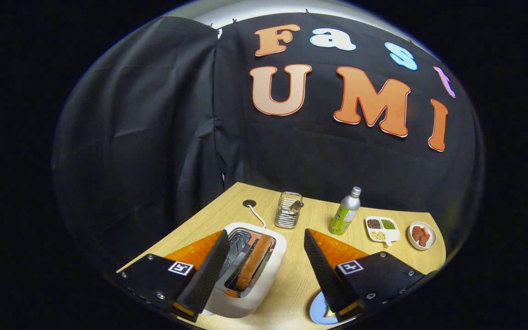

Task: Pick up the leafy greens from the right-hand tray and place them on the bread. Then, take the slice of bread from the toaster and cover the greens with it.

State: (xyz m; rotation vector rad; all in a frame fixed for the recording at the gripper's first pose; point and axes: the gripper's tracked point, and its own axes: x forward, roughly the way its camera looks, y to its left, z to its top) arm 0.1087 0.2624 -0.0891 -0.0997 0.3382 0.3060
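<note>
While the gripper (pixel 264 256) hangs over the near part of the desk (pixel 291 279), we note its fingers (pixel 206 270) spread wide and holding nothing.

Nearest: the white toaster (pixel 264 275) sits between the fingers, closer to the left one, whose tip overlaps its near-left side. A slice of bread (pixel 255 261) stands on edge in the right-hand slot; its long axis runs away from us, roughly along the line of the fingers. The left-hand slot looks empty. Beside the right finger's base, a blue-rimmed plate (pixel 317 311) peeks out at the near edge of the desk; we cannot tell what lies on it.

Further off: a wire holder (pixel 288 210) beyond the toaster and a green bottle (pixel 346 213) beyond the right finger. Toward the far right corner lie a divided white tray (pixel 382 229), with greens (pixel 388 224) in one compartment, and a small dish of reddish pieces (pixel 421 235).

Judgement: the bread lies just ahead and slightly left of centre, so a grasp across its thin faces needs a small leftward shift before descent. Whether greens are already placed, we cannot tell.
</note>
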